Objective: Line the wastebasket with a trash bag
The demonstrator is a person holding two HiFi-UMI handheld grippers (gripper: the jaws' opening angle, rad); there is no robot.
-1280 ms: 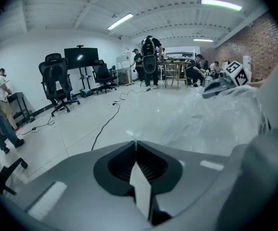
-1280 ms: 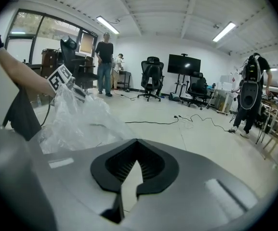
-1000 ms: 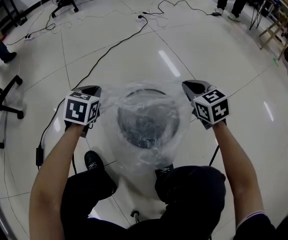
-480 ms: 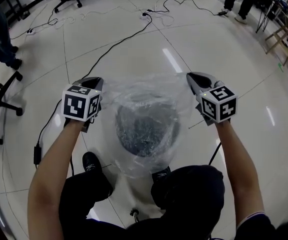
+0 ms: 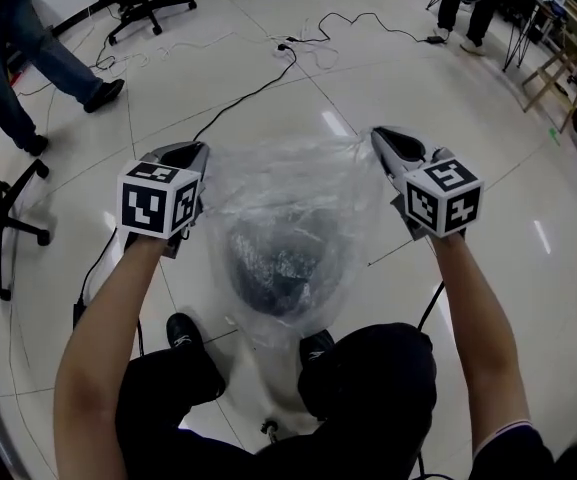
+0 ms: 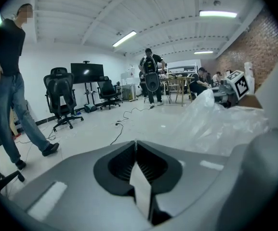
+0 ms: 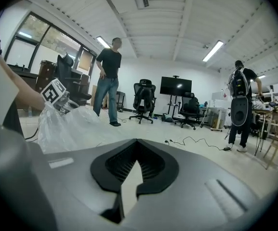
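Left gripper [image 5: 188, 152] and right gripper [image 5: 389, 137] hold the trash bag [image 5: 290, 183] spread above the wastebasket [image 5: 274, 274]

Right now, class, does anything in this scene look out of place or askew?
Yes: the trash bag hangs crumpled between the left tongs and right tongs, held above the wastebasket instead of folded round its rim. Nothing looks spilled or damaged.

Bright ceiling tubes [image 6: 217, 14] glare on floor [image 5: 338, 126]; fisheye-warped edges
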